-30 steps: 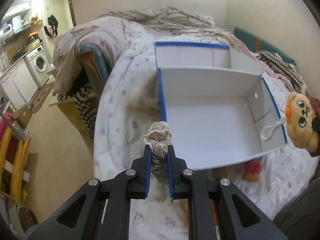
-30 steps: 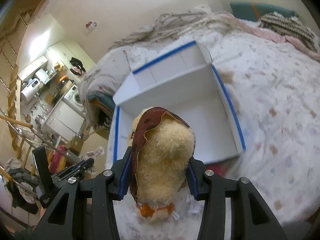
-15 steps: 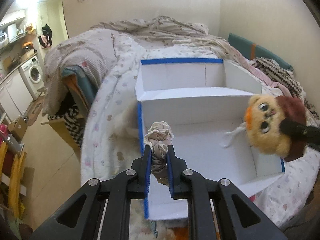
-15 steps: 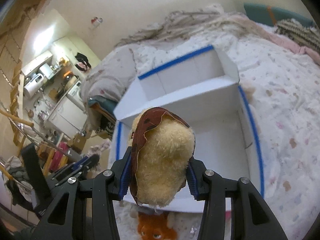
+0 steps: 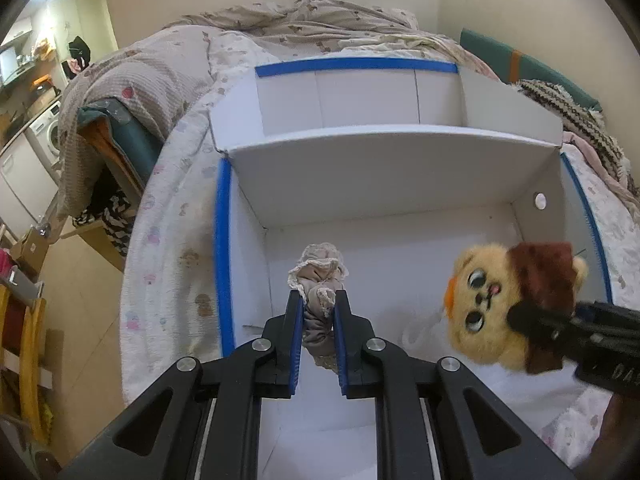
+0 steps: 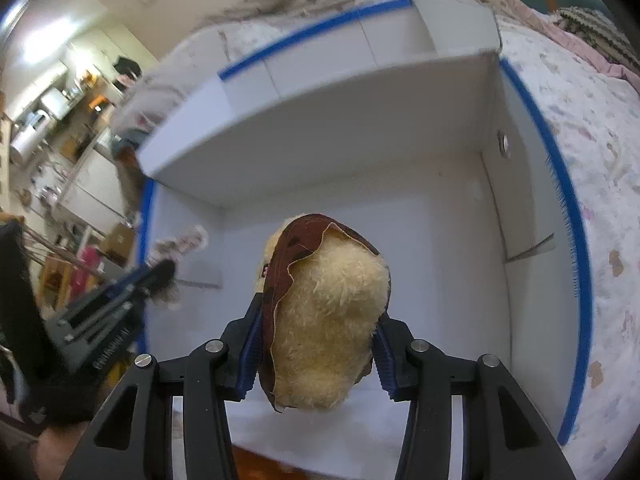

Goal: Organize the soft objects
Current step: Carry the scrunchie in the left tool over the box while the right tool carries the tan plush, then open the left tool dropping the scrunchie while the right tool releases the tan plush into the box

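My left gripper (image 5: 318, 320) is shut on a beige lace-edged scrunchie (image 5: 320, 276) and holds it over the near compartment of a white box with blue edges (image 5: 223, 248). My right gripper (image 6: 318, 344) is shut on a yellow plush toy with a brown hood (image 6: 328, 320), also over that near compartment (image 6: 440, 272). The plush shows face-on in the left wrist view (image 5: 508, 304), to the right of the scrunchie. The left gripper shows in the right wrist view (image 6: 120, 300) at the left. The box's far compartment (image 5: 360, 100) lies behind a divider.
The box lies on a bed with a white flowered quilt (image 5: 168, 240). Crumpled blankets (image 5: 320, 16) lie behind the box, a knitted throw (image 5: 568, 108) to its right. A kitchen area with a washing machine (image 5: 48, 136) is at the far left. An orange thing (image 6: 260, 464) lies below the box's near edge.
Both grippers have moved forward over the box's near compartment, each still holding its object. The plush has come closer to the scrunchie and lower in the box.
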A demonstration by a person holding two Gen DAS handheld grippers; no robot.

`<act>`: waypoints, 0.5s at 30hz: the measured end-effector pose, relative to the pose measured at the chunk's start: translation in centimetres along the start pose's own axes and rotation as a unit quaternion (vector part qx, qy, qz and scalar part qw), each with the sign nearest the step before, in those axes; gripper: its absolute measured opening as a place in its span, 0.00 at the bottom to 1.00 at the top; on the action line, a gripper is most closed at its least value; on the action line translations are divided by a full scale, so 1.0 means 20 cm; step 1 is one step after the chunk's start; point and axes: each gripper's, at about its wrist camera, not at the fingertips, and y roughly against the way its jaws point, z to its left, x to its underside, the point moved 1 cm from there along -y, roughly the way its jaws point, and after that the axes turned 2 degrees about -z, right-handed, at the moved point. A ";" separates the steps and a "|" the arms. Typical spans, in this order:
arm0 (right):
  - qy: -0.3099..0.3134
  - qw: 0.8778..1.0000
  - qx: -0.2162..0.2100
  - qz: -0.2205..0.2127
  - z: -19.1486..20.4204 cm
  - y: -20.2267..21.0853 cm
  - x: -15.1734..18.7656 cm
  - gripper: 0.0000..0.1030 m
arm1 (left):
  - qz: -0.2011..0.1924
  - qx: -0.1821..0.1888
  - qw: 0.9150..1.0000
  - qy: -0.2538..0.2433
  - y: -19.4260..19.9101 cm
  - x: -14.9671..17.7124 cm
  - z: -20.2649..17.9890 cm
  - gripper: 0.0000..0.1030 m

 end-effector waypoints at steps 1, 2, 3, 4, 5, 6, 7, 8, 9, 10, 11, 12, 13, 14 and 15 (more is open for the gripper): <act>0.002 1.000 0.007 0.007 -0.01 -0.03 0.00 0.49 | 0.000 -0.001 1.000 -0.004 -0.02 0.01 -0.01 0.13; 0.002 1.000 0.012 0.016 -0.03 -0.06 0.01 0.49 | 0.000 -0.001 1.000 -0.008 -0.03 0.02 -0.02 0.13; 0.000 1.000 0.015 0.026 -0.04 -0.09 0.02 0.49 | 0.000 -0.001 1.000 -0.012 -0.05 0.03 -0.03 0.13; -0.003 0.999 0.019 0.033 -0.05 -0.12 0.03 0.49 | 0.003 -0.002 1.000 -0.017 -0.06 0.04 -0.04 0.13; -0.006 0.999 0.021 0.040 -0.06 -0.14 0.04 0.49 | 0.007 -0.001 1.000 -0.021 -0.08 0.05 -0.05 0.13; -0.007 0.999 0.022 0.044 -0.06 -0.15 0.04 0.49 | 0.008 0.002 1.000 -0.023 -0.09 0.06 -0.06 0.13; -0.007 0.998 0.024 0.050 -0.07 -0.17 0.05 0.50 | 0.010 0.004 1.000 -0.025 -0.09 0.07 -0.07 0.13; -0.007 0.998 0.028 0.055 -0.07 -0.19 0.05 0.50 | 0.011 0.004 1.000 -0.025 -0.10 0.07 -0.07 0.13; -0.008 0.998 0.031 0.060 -0.08 -0.20 0.06 0.50 | 0.011 0.004 1.000 -0.025 -0.10 0.07 -0.07 0.13; -0.009 0.997 0.032 0.064 -0.08 -0.21 0.06 0.50 | 0.011 0.005 1.000 -0.025 -0.10 0.07 -0.06 0.13; -0.011 0.997 0.033 0.067 -0.09 -0.23 0.07 0.50 | 0.013 0.005 1.000 -0.024 -0.11 0.08 -0.06 0.13; -0.014 0.997 0.033 0.069 -0.09 -0.24 0.06 0.51 | 0.015 0.007 1.000 -0.021 -0.11 0.08 -0.05 0.13; -0.017 0.997 0.032 0.071 -0.10 -0.24 0.07 0.51 | 0.018 0.012 1.000 -0.016 -0.12 0.08 -0.04 0.13; -0.019 0.997 0.033 0.072 -0.10 -0.24 0.07 0.51 | 0.024 0.016 1.000 -0.008 -0.13 0.08 -0.02 0.13; -0.021 0.996 0.036 0.074 -0.11 -0.25 0.07 0.51 | 0.028 0.021 0.999 -0.001 -0.13 0.09 -0.01 0.13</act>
